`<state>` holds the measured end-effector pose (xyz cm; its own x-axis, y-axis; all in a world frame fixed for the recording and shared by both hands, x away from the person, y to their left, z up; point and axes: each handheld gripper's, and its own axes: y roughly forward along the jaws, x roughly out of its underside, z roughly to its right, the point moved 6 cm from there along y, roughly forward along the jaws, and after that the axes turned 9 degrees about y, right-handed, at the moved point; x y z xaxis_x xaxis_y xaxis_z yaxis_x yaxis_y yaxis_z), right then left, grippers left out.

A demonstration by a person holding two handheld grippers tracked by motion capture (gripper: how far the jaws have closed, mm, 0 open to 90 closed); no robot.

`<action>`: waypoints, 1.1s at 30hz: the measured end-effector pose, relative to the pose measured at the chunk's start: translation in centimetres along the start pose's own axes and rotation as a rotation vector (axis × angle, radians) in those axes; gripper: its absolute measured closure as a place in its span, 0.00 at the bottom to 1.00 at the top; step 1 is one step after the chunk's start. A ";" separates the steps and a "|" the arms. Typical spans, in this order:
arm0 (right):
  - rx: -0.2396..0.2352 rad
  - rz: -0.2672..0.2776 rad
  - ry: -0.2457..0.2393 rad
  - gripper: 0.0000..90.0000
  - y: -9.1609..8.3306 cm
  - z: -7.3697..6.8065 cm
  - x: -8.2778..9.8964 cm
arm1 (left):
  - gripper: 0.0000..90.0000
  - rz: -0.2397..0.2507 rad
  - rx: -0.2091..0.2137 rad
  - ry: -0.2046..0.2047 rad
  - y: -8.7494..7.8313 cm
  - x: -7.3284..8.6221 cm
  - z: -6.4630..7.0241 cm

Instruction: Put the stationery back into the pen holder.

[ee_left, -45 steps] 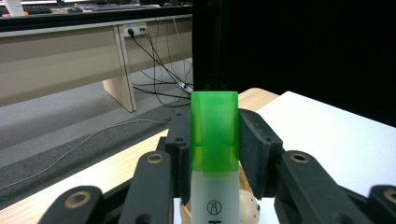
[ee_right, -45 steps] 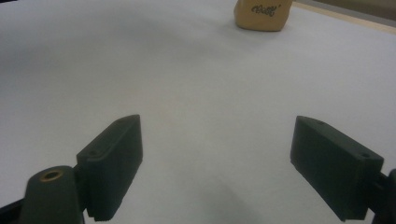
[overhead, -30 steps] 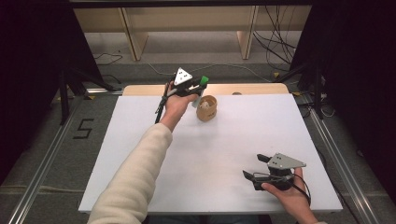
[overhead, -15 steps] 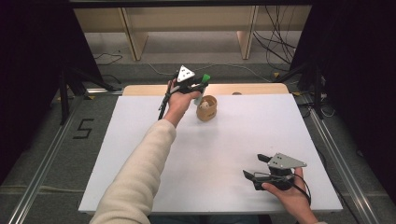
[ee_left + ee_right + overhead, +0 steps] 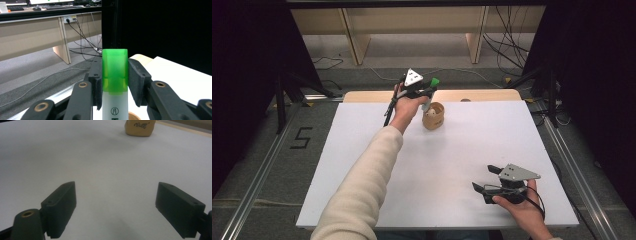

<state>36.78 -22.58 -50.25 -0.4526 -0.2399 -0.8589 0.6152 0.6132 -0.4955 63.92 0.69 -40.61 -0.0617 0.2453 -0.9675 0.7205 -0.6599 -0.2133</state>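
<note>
High view shows the left gripper [image 5: 428, 89] raised near the far edge of the white table [image 5: 362, 165], its jaws clamped on a highlighter pen [image 5: 429, 95] with a green cap; the pen hangs cap-up, its lower end just above a small tan wooden cup [image 5: 433, 116] standing on the table. Left gripper view shows both black pads pressed against the sides of the green cap [image 5: 115, 70], the white barrel running down below them, and the cup's rim [image 5: 133, 116] at the bottom edge. The right gripper [image 5: 488, 178] rests low near the table's near right corner, jaws spread wide with nothing between them; right gripper view shows the cup [image 5: 139, 127] well beyond them.
</note>
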 end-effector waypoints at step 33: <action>0.001 -0.002 -0.001 0.20 0.0 0.1 0.0 | 0.74 -0.011 0.007 0.015 1.9 -0.1 0.5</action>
<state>36.81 -22.66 -50.24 -0.4531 -0.2413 -0.8581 0.6148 0.6124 -0.4969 64.88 -0.93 -41.03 -0.0591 0.2633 -0.9629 0.7149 -0.6621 -0.2249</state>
